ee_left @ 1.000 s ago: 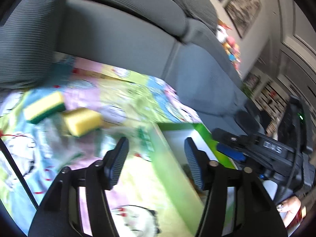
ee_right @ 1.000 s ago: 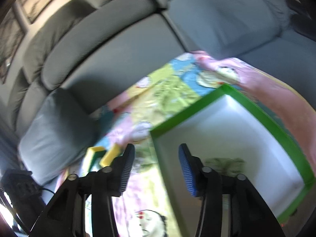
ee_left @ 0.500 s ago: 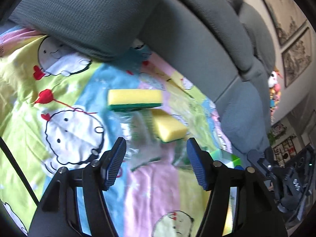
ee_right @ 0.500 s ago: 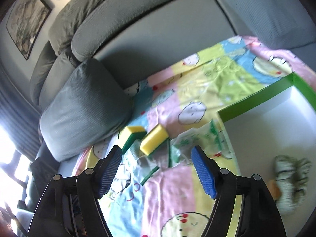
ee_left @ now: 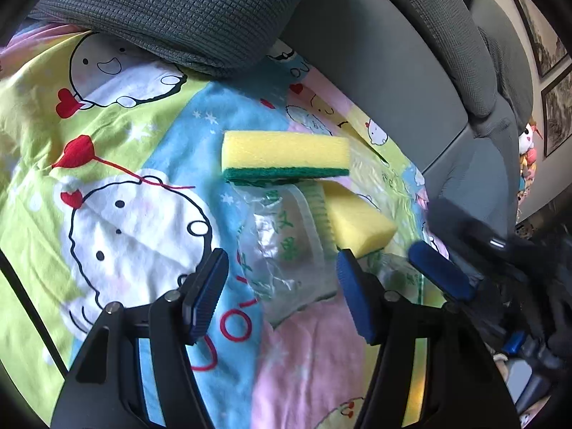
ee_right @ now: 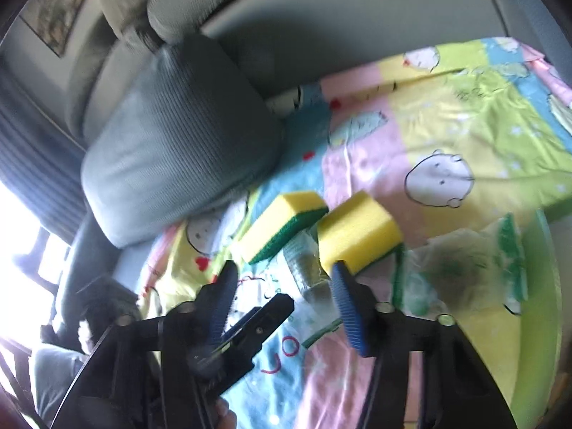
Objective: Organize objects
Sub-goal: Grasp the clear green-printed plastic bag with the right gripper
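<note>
Two yellow sponges with green scrub sides lie on a cartoon-print blanket point(ee_left: 125, 164). The far sponge point(ee_left: 285, 156) lies flat; the near sponge point(ee_left: 357, 222) is tilted beside it. A crumpled clear plastic wrapper point(ee_left: 286, 250) with green print lies between and in front of them. My left gripper point(ee_left: 280, 293) is open, its jaws on either side of the wrapper, just above it. My right gripper point(ee_right: 284, 304) is open, close to the near sponge point(ee_right: 357, 232), the far sponge point(ee_right: 282, 225) and wrapper point(ee_right: 307, 264). The right gripper's blue fingers point(ee_left: 439, 275) show at the right of the left wrist view.
A grey cushion point(ee_left: 186, 10) rests on the blanket behind the sponges, against the grey sofa back point(ee_left: 386, 57). A second piece of clear wrapper point(ee_right: 464, 264) lies by the green box edge point(ee_right: 536, 286) at the right. The left gripper's body point(ee_right: 246, 329) crosses low in the right wrist view.
Both grippers have swung from the green-rimmed white box to the sponges and moved in close over the wrapper. Both stay open.
</note>
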Available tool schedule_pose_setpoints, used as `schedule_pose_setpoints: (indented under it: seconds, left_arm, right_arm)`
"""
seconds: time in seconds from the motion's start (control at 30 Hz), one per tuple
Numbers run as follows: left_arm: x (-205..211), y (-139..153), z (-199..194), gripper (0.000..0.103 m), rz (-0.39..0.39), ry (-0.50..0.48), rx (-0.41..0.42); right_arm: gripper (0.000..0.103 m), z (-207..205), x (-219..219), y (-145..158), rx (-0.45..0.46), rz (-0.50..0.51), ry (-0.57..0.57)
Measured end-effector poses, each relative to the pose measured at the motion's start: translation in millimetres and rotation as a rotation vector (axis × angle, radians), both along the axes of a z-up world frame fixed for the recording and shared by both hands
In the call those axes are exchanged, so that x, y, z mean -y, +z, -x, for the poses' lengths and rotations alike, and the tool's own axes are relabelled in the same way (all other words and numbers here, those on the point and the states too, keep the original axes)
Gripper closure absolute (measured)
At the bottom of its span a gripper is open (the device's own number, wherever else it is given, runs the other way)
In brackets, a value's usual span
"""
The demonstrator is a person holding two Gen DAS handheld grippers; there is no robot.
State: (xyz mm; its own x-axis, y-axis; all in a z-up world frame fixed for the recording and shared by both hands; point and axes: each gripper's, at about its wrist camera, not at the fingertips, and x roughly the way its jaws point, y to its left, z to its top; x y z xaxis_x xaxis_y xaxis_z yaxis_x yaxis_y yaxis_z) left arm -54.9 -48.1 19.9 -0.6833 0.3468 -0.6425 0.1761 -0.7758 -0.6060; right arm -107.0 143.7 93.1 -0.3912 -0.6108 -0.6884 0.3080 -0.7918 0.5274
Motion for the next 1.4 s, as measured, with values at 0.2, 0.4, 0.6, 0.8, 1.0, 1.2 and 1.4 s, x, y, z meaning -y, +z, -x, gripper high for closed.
schedule_pose_setpoints:
  seconds: [0.2,0.4,0.6,0.8,1.0,1.2,1.4]
  left_arm:
    - [1,-7,7,0.042,-0.002,-0.011,0.013]
    - [5,-15,11,0.043,-0.061,-0.030,0.016]
    - [-1,-13,11,0.053,-0.028,-0.044,0.011]
    - [-5,-12,9,0.059,-0.014,-0.048,-0.022]
    - [-8,-14,11,0.059,0.014,-0.056,-0.024]
    - [-4,-17,14,0.056,-0.012,-0.054,-0.008]
    - [-2,-17,13,0.054,-0.034,-0.065,0.005]
  right_arm:
    - [0.052,17,21,-26,0.101,-0.086,0.008]
    - [0.051,22,19,-36,0.111,-0.118,-0.005]
    - [0.051,27,25,-51,0.150,-0.100,0.010]
    - [0.051,28,23,-56,0.158,-0.074,0.028]
    - [0.051,29,25,-60,0.158,-0.057,0.050]
    - [0.050,29,23,-61,0.165,-0.046,0.053]
    - [0.043,29,22,-59,0.185,-0.037,0.056]
